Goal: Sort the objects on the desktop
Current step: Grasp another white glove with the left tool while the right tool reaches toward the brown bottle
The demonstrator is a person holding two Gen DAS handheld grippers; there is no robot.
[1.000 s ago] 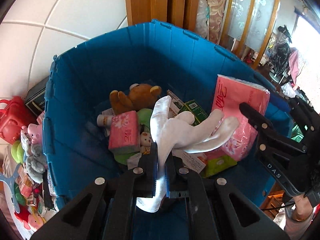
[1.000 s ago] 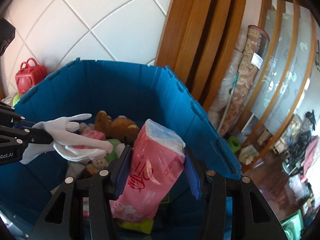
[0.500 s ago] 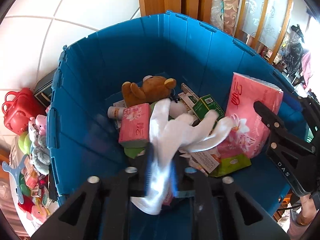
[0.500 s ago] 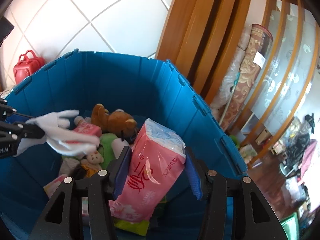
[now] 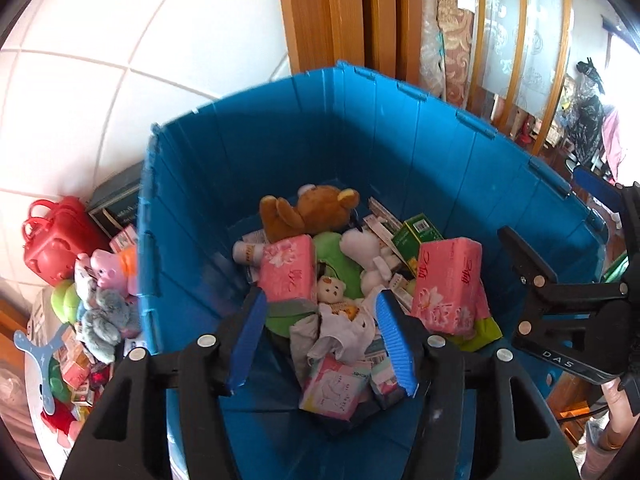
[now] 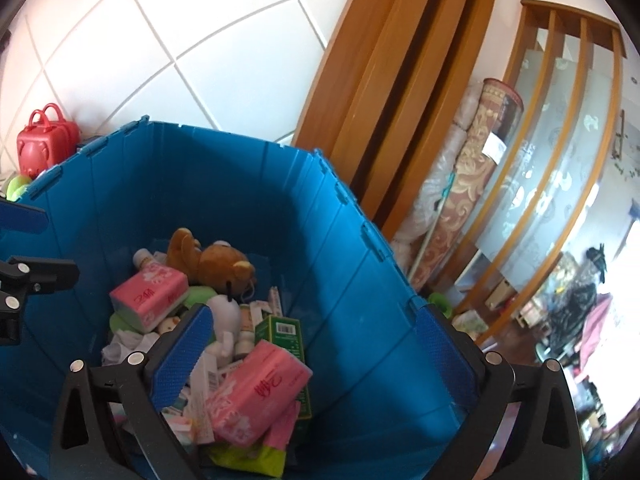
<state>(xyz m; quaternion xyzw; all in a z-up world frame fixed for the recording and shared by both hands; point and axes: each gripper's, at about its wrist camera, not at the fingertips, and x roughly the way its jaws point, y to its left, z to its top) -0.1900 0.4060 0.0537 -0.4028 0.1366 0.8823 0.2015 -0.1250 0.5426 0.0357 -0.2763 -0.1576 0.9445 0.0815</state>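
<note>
A big blue bin (image 5: 400, 148) holds mixed items: a brown teddy bear (image 5: 312, 212), pink tissue packs (image 5: 286, 272), green boxes, a white plush. My left gripper (image 5: 320, 340) is open and empty above the bin. The white glove (image 5: 344, 332) lies crumpled in the bin between its fingers. My right gripper (image 6: 316, 344) is open and empty above the bin (image 6: 360, 280). The pink tissue pack (image 6: 256, 396) lies in the bin below it, also in the left wrist view (image 5: 448, 284).
Left of the bin stand a red toy case (image 5: 56, 240), plush toys (image 5: 104, 308) and small boxes on a table. A white tiled wall and wooden door frame (image 6: 384, 92) are behind. The right gripper's body (image 5: 568, 320) shows in the left view.
Both grippers opened. The white glove fell from the left gripper into the bin. The pink tissue pack fell from the right gripper into the bin. Both grippers rose slightly.
</note>
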